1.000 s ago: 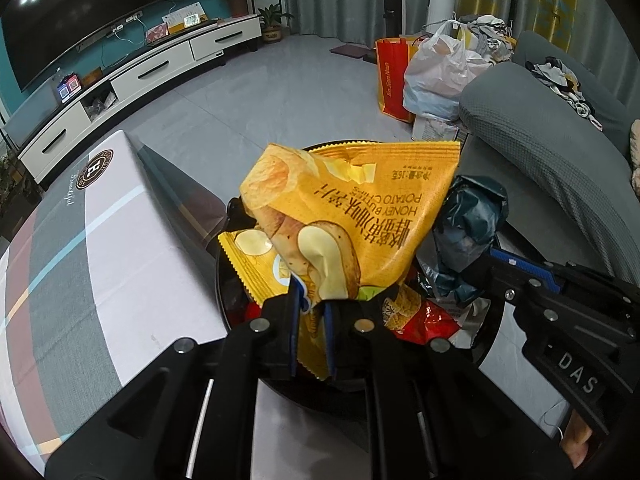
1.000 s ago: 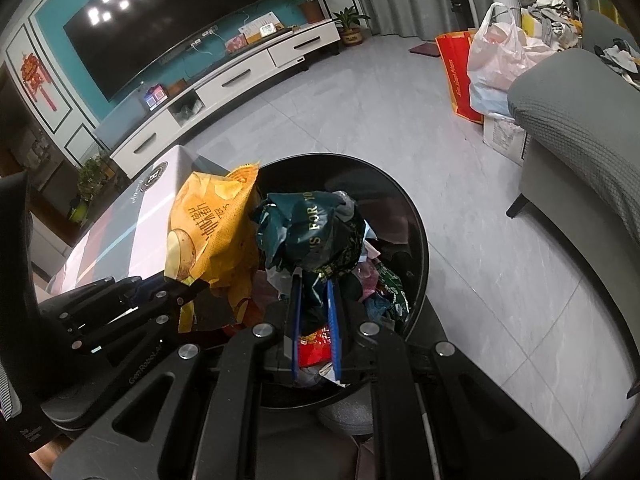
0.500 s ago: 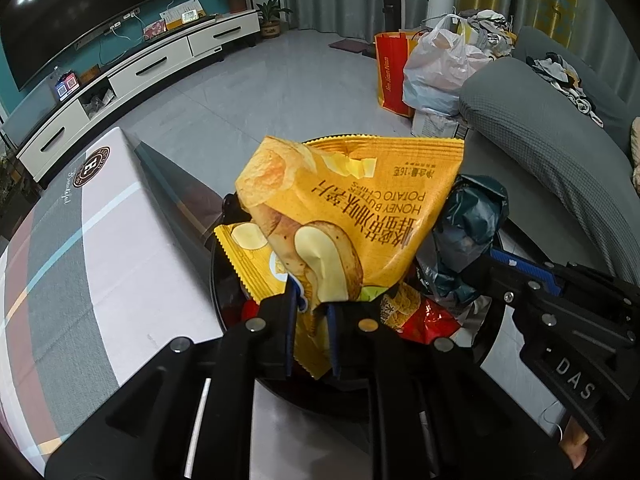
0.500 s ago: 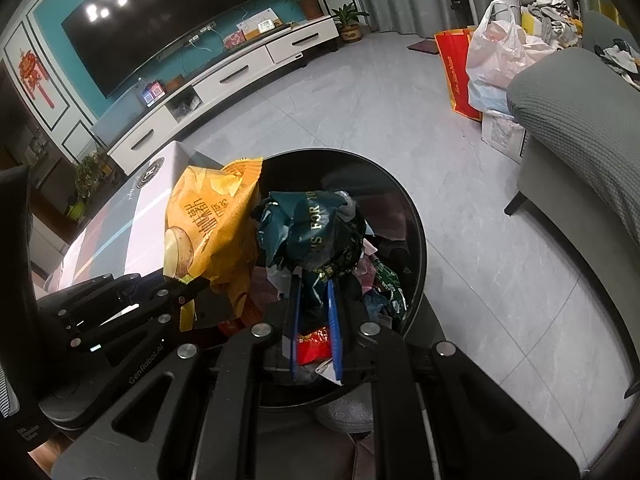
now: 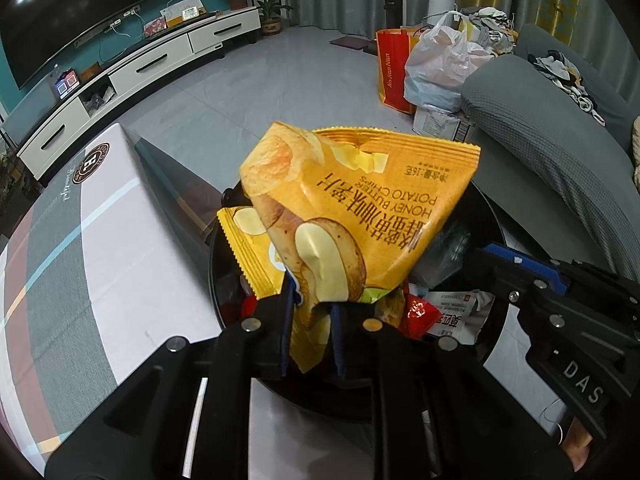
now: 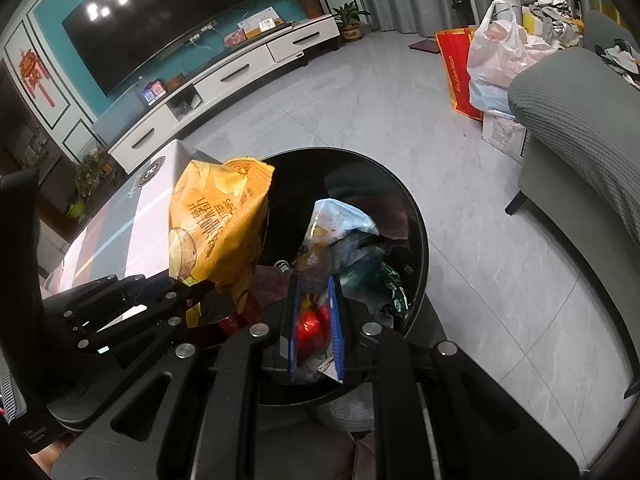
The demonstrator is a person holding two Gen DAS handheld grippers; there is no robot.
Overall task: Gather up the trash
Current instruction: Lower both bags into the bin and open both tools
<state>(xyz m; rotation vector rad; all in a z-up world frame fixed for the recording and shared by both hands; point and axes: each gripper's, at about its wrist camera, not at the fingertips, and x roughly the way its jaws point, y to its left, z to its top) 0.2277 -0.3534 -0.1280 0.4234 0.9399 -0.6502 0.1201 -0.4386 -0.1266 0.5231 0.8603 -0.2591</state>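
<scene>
A yellow potato chip bag [image 5: 360,208] hangs over the black round bin [image 5: 214,280]. My left gripper [image 5: 310,320] has the bag's lower end between its pads, and its jaws are opening. The right wrist view shows the same bag [image 6: 216,224] sticking out from the left gripper [image 6: 196,296]. Over the bin [image 6: 416,216], my right gripper [image 6: 316,320] stands slightly open and holds nothing. A red wrapper shows through its gap. A dark teal bag [image 6: 360,268] lies among the trash below it. The right gripper [image 5: 520,276] is at the right in the left wrist view.
A white striped table [image 5: 80,240] touches the bin on the left. A grey sofa [image 5: 540,140] stands to the right. A red bag [image 5: 394,68] and a white plastic bag [image 5: 440,64] sit on the floor behind. A white TV cabinet [image 5: 140,68] lines the far wall.
The dark teal bag has left my right gripper and dropped into the bin. The left fingers stand a little wider around the yellow bag. Neither hand has moved.
</scene>
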